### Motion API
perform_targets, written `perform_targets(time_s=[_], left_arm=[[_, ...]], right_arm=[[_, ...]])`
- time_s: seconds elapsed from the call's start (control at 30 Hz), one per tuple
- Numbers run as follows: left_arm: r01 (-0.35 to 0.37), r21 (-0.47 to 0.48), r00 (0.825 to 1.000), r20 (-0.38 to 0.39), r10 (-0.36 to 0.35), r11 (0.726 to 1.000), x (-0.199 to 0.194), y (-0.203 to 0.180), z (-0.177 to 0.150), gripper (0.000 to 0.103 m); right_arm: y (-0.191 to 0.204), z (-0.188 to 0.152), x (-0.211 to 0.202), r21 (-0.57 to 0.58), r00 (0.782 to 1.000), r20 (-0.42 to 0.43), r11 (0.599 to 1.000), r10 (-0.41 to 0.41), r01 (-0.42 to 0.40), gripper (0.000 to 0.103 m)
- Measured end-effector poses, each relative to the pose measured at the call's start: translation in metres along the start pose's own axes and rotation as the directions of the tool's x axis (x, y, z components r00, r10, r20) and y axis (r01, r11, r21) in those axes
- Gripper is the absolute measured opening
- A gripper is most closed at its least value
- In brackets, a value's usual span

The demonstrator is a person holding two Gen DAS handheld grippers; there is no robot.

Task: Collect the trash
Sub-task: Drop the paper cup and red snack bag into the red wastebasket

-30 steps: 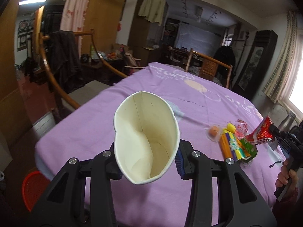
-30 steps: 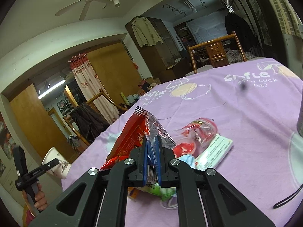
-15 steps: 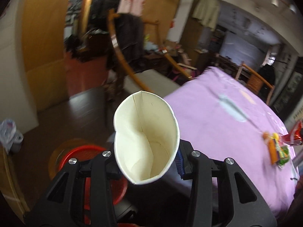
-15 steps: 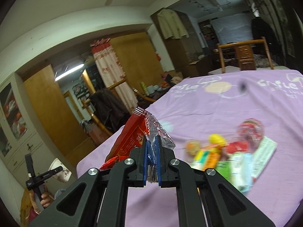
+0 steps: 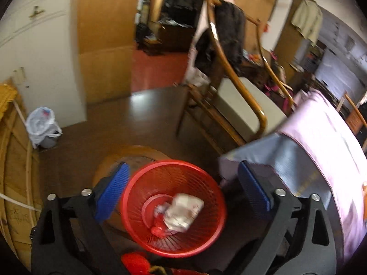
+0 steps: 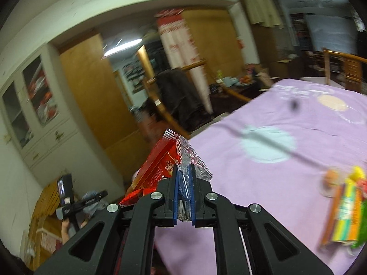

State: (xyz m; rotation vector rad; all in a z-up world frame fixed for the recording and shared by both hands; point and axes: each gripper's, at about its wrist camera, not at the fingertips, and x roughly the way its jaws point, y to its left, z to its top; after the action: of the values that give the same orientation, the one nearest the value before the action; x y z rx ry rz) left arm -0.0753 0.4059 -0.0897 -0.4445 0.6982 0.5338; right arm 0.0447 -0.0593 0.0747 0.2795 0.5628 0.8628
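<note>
In the left wrist view my left gripper [image 5: 183, 190] is open and empty, its blue pads [image 5: 112, 190] spread wide above a red mesh waste basket [image 5: 206, 240] on the floor. The white paper cup [image 5: 183, 213] lies inside the basket with other scraps. In the right wrist view my right gripper [image 6: 184, 194] is shut on a red snack wrapper [image 6: 160, 162] with a clear foil edge, held over the table's near-left edge. More wrappers [image 6: 346, 204] lie on the purple tablecloth [image 6: 286, 160] at the right. The left gripper [image 6: 75, 204] shows low at the left.
A wooden armchair [image 5: 231, 105] with a dark jacket stands beside the table corner [image 5: 286, 158]. A small bin with a white bag [image 5: 43, 128] sits by the wall. A round wooden stool top [image 5: 137, 158] lies under the basket. A cabinet [image 6: 34, 114] stands at the left.
My left gripper has swung down over the red basket, opened, and let go of the paper cup, which now lies in the basket. My right gripper has swung left with the wrapper.
</note>
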Motion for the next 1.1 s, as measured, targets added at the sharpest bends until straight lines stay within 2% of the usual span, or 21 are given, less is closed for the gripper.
perform_targets(time_s=[0.2, 0.37, 0.43, 0.5, 0.53, 0.57, 0.63, 0.77, 1.1], left_arm=[[-0.049, -0.059, 0.998, 0.027, 0.05, 0.997, -0.006, 0.026, 0.008, 0.095], [-0.137, -0.074, 0.989, 0.048, 0.14, 0.988, -0.007, 0.041, 0.014, 0.095], [-0.139, -0.098, 0.988, 0.048, 0.144, 0.985, -0.007, 0.052, 0.016, 0.095], [-0.125, -0.124, 0.99, 0.044, 0.132, 0.984, -0.008, 0.059, 0.018, 0.095], [-0.117, -0.138, 0.991, 0.043, 0.124, 0.984, -0.008, 0.062, 0.019, 0.095], [-0.112, -0.146, 0.992, 0.044, 0.12, 0.983, -0.009, 0.064, 0.02, 0.095], [-0.11, -0.149, 0.992, 0.048, 0.118, 0.983, -0.01, 0.067, 0.021, 0.095], [-0.094, -0.142, 0.994, 0.044, 0.101, 0.985, -0.008, 0.064, 0.02, 0.095], [-0.035, -0.045, 0.999, 0.034, 0.037, 0.998, -0.017, 0.012, 0.015, 0.095]], right_arm=[[0.075, -0.001, 0.064, -0.096, 0.988, -0.118, 0.989, 0.103, -0.115, 0.008], [0.139, -0.015, 0.126, -0.15, 0.96, -0.226, 0.968, 0.167, -0.204, 0.009], [0.154, -0.021, 0.147, -0.173, 0.95, -0.261, 0.96, 0.172, -0.222, 0.011], [0.176, -0.032, 0.175, -0.186, 0.929, -0.325, 0.952, 0.175, -0.245, 0.035], [0.18, -0.036, 0.182, -0.184, 0.926, -0.336, 0.953, 0.171, -0.243, 0.051], [0.184, -0.038, 0.187, -0.179, 0.927, -0.337, 0.955, 0.165, -0.235, 0.051], [0.187, -0.039, 0.188, -0.167, 0.924, -0.337, 0.955, 0.18, -0.246, 0.05], [0.178, -0.034, 0.176, -0.176, 0.943, -0.297, 0.962, 0.15, -0.208, 0.05], [0.108, -0.017, 0.129, -0.099, 0.972, -0.208, 0.986, 0.109, -0.132, 0.051]])
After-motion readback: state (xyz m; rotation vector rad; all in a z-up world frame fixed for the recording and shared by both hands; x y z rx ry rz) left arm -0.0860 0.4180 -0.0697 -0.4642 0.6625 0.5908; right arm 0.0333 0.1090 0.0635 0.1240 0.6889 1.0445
